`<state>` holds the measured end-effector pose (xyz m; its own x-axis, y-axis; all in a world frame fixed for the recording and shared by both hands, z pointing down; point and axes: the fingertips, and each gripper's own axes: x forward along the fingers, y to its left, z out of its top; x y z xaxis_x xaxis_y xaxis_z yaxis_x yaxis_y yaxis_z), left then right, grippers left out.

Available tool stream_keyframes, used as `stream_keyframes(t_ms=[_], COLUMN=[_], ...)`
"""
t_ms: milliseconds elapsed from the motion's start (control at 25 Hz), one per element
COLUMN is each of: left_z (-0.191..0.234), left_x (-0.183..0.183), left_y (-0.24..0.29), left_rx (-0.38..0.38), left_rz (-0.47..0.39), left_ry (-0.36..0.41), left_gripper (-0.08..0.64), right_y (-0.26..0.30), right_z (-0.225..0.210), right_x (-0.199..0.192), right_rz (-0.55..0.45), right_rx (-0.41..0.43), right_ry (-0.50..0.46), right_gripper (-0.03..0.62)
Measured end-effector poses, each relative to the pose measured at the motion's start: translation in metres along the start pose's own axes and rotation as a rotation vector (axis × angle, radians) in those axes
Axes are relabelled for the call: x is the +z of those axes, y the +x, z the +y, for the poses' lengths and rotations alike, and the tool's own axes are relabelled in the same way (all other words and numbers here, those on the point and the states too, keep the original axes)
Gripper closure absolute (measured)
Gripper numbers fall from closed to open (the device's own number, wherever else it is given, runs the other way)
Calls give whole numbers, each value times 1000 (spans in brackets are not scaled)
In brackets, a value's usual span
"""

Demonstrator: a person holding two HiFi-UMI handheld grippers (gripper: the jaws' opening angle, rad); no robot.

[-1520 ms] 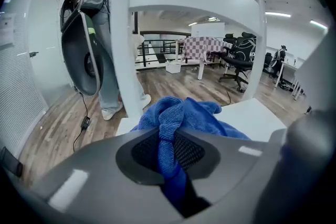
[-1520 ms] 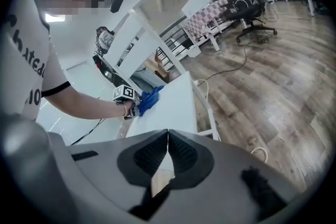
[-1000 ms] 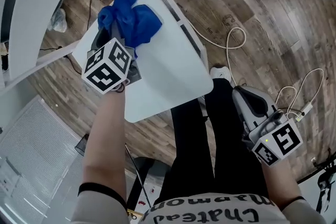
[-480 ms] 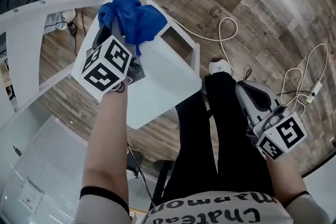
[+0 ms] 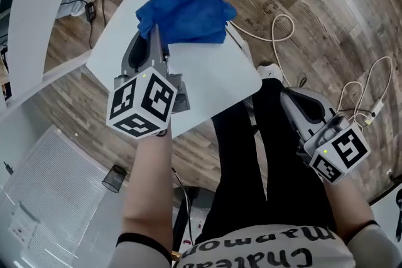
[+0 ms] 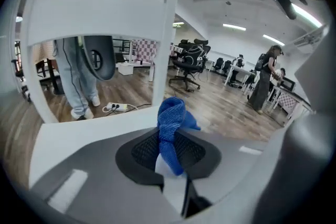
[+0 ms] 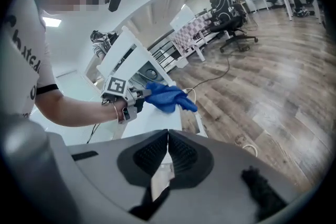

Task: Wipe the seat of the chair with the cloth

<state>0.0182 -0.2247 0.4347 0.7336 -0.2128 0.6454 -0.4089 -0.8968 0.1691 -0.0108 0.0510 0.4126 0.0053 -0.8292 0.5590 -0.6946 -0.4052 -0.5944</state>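
Note:
The white chair seat (image 5: 207, 81) lies in the middle of the head view, and a crumpled blue cloth (image 5: 185, 12) rests on its far part. My left gripper (image 5: 155, 41) is shut on the cloth's near edge and points away from me. In the left gripper view the cloth (image 6: 170, 126) stands bunched between the jaws, with the seat (image 6: 89, 131) beneath and the white backrest (image 6: 100, 2) beyond. My right gripper (image 5: 290, 99) hangs off the seat beside my leg. In its own view the right gripper (image 7: 168, 139) is shut on nothing, and the cloth (image 7: 167, 97) shows ahead.
White cables (image 5: 279, 34) loop over the wooden floor to the right of the chair. A person in grey trousers (image 6: 73, 81) stands behind the backrest beside a power strip (image 6: 116, 107). Office chairs (image 6: 189, 60) and people at desks fill the far room.
My left gripper has pulled back toward me and to the right. The cloth has slid along the seat and spread out wider. The right gripper has barely moved.

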Motion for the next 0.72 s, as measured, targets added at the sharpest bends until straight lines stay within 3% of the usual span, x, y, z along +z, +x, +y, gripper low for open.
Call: stream_keyframes(t_ms=[160,320,400,520,720], left_z=[88,183,215,239,232], left_x=[-62,-102,-118,-129,-124], left_y=[-51,-108,-128,-137,-117], left_rx=[156,376,450,507,481], left_rz=[129,227,265,280,257], left_ry=[100,62,66,150,231], left_gripper=[495,495,495,494,500], right_y=[23,49,60,71,74], right_z=[32,68,85,100,98], right_x=[-15,-25,-28,-29,-29], right_rz=[58,99,114,129,137], right_rx=[57,117,144,153,134], right_ry=[-51,-91,-118,-178,-220], right_gripper=[577,577,577,577,577])
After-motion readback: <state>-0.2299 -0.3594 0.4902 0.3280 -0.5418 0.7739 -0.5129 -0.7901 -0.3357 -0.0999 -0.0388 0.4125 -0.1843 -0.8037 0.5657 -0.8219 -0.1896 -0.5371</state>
